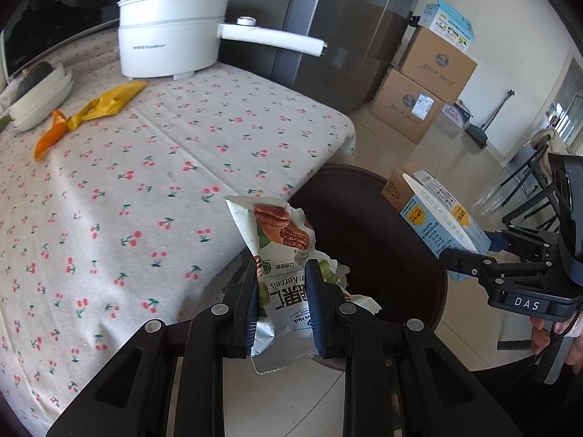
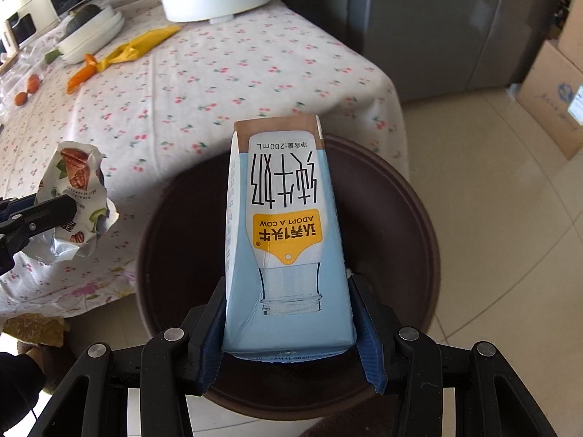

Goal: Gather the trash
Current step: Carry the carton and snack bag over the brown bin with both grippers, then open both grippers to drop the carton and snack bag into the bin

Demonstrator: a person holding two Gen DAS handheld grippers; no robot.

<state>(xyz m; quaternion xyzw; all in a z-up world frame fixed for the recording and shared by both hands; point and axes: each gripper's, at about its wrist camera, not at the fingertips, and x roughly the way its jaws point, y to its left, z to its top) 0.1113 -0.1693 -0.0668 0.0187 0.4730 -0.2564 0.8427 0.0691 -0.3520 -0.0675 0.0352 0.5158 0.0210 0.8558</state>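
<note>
My left gripper (image 1: 280,273) is shut on a torn white pecan snack wrapper (image 1: 280,225), held over the table's corner beside a round dark brown bin (image 1: 368,240). My right gripper (image 2: 288,287) is shut on a light blue milk carton (image 2: 288,236), which hangs directly above the bin (image 2: 404,218). The left wrist view shows the right gripper (image 1: 470,251) with the carton (image 1: 441,218) at the right. The right wrist view shows the left gripper (image 2: 54,211) and wrapper (image 2: 78,178) at the left edge. A yellow wrapper (image 1: 109,102) and an orange one (image 1: 51,134) lie on the table.
The table has a cherry-print cloth (image 1: 145,189). A white electric pot (image 1: 171,32) with a long handle stands at its back, stacked white bowls (image 1: 40,94) at the left. Cardboard boxes (image 1: 422,83) sit on the floor by a grey fridge (image 1: 346,29). Small oranges (image 2: 27,89) lie far left.
</note>
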